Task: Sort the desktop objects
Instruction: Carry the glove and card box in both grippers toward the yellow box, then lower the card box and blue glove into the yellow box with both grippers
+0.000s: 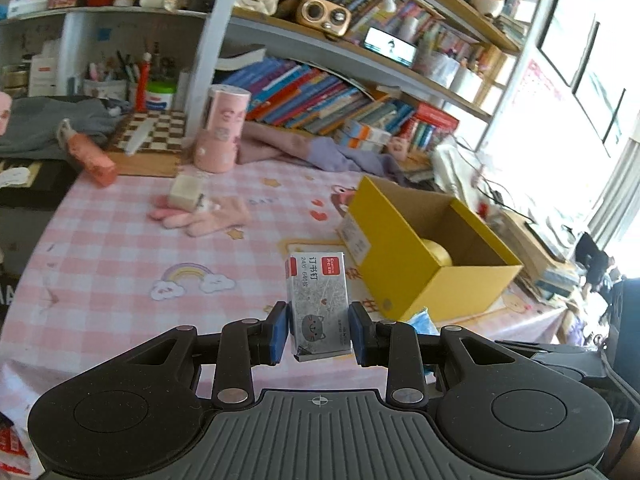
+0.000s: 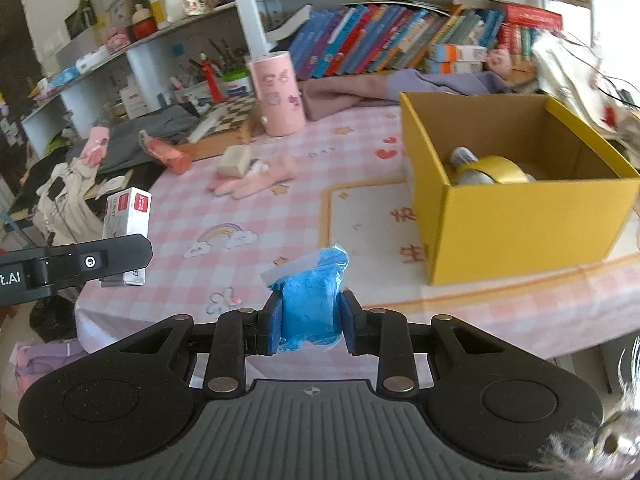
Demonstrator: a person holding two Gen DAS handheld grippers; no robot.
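Both grippers grip something near the open yellow cardboard box [image 2: 516,216]: left gripper [image 1: 319,332] clamps a grey staple carton [image 1: 319,304], right gripper [image 2: 308,322] squeezes a blue plastic-wrapped lump [image 2: 310,304]. Only the right view shows gold tape [image 2: 494,170] inside.

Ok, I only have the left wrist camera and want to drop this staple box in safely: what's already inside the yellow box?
Observer: A roll of yellow tape lies in the left part of the yellow box, with a grey thing poking out beside it.
Operator: And is the right gripper free?
Observer: No, the right gripper is shut on a blue bag, outside the box.
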